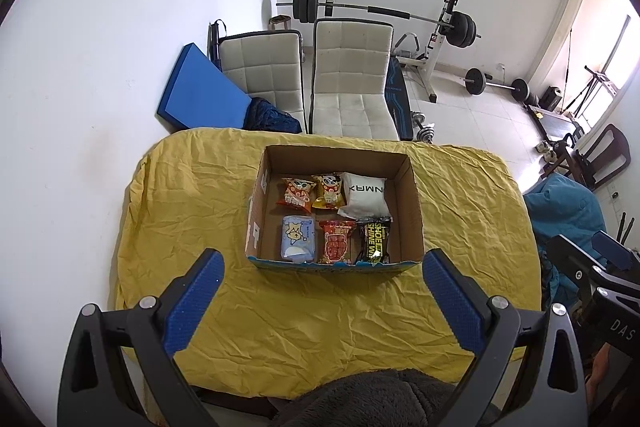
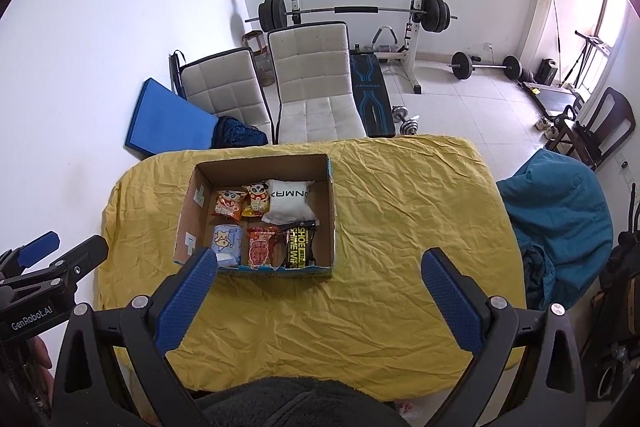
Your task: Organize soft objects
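Note:
An open cardboard box (image 1: 404, 171) (image 2: 330, 195) stands on the yellow cloth (image 1: 320, 319) (image 2: 400, 227). Inside lie several soft packs in two rows: two orange snack bags (image 1: 296, 193) (image 2: 230, 205), a white pouch (image 1: 366, 197) (image 2: 288, 205), a pale blue tissue pack (image 1: 297, 238) (image 2: 227, 242), a red pack (image 1: 337, 242) (image 2: 261, 247) and a black shoe-wipes pack (image 1: 374, 239) (image 2: 301, 245). My left gripper (image 1: 322, 267) is open and empty, in front of the box. My right gripper (image 2: 318, 269) is open and empty, at the box's near right.
Two white padded chairs (image 1: 352, 83) (image 2: 316, 83) and a blue mat (image 1: 200, 91) stand behind the table. A teal beanbag (image 2: 560, 211) sits to the right. A barbell rack (image 2: 348, 11) lines the far wall. Dark fleece (image 1: 376, 399) lies at the near edge.

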Demonstrator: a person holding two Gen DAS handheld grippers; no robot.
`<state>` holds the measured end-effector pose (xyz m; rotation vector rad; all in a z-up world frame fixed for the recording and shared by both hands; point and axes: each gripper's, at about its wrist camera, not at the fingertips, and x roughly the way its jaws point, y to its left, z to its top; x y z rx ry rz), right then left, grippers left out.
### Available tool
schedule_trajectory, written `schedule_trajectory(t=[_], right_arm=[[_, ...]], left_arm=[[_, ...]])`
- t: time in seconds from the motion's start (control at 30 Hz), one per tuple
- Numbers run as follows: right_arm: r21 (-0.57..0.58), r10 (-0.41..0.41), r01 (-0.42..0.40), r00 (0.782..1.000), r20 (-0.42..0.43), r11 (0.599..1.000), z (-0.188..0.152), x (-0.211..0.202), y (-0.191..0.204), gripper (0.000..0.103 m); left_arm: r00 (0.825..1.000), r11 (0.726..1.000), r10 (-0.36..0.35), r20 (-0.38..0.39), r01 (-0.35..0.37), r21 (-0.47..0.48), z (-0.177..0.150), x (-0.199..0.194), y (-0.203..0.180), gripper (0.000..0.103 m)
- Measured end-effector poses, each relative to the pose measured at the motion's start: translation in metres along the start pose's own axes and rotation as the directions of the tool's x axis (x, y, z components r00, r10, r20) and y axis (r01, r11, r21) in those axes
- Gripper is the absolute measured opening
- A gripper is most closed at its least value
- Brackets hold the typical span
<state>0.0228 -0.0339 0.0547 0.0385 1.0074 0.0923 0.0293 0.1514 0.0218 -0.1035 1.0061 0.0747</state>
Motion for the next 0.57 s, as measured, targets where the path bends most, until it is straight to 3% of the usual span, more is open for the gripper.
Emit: schedule_trajectory(t=[0.57], right_arm=[[0.005,-0.014,0.014,1.000,0.009,1.000,0.012,0.006,0.008,0.103]], left_arm=[[1.000,1.000,0.000,0.000,0.000,0.000,0.001,0.001,0.000,0.102]])
